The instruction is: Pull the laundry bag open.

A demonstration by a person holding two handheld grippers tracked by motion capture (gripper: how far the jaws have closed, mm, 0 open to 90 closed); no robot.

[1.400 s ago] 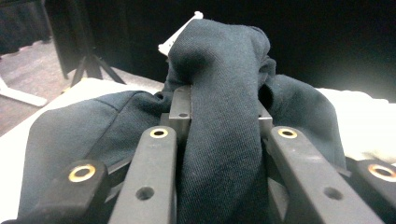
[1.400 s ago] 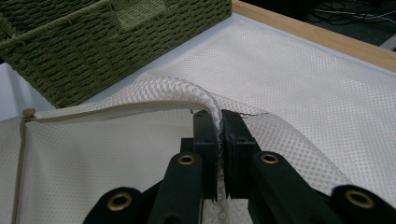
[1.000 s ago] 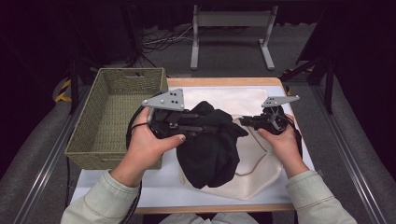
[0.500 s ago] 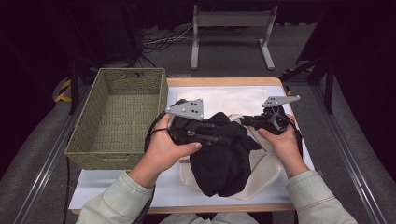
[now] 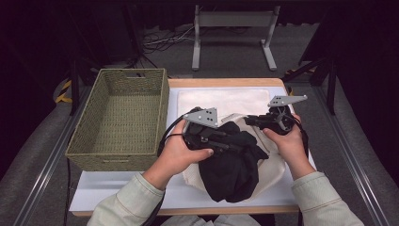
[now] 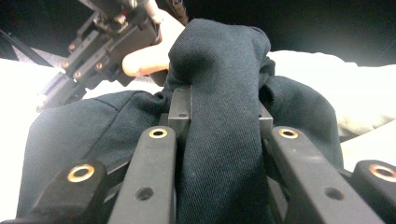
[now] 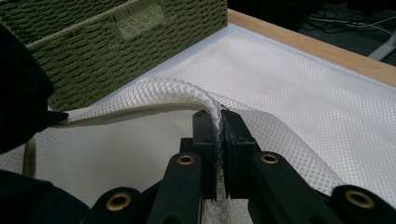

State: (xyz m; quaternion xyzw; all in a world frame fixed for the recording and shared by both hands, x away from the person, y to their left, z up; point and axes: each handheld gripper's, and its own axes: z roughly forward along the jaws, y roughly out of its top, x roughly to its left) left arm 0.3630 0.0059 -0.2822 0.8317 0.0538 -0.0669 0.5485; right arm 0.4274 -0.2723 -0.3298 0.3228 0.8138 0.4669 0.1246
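Observation:
A black garment (image 5: 230,165) lies bunched on a white mesh bag (image 5: 268,174) at the table's middle. My left gripper (image 5: 237,147) is shut on a fold of the black garment (image 6: 219,116), the cloth pinched between its jaws. My right gripper (image 5: 250,120) is shut on the rim of the white mesh bag (image 7: 187,91), lifting that edge off the table; its jaws stand nearly closed on the mesh. In the left gripper view the right gripper (image 6: 100,44) sits just beyond the garment, held by a hand.
A woven green basket (image 5: 120,117) stands empty at the table's left, close to the left hand. A second white mesh sheet (image 5: 221,101) lies flat at the back of the white table (image 5: 94,193). A metal stand (image 5: 233,33) is on the floor beyond.
My left gripper has carried the black garment to the right, toward the right gripper and over the mesh bag. The right gripper has stayed in place holding the bag's rim.

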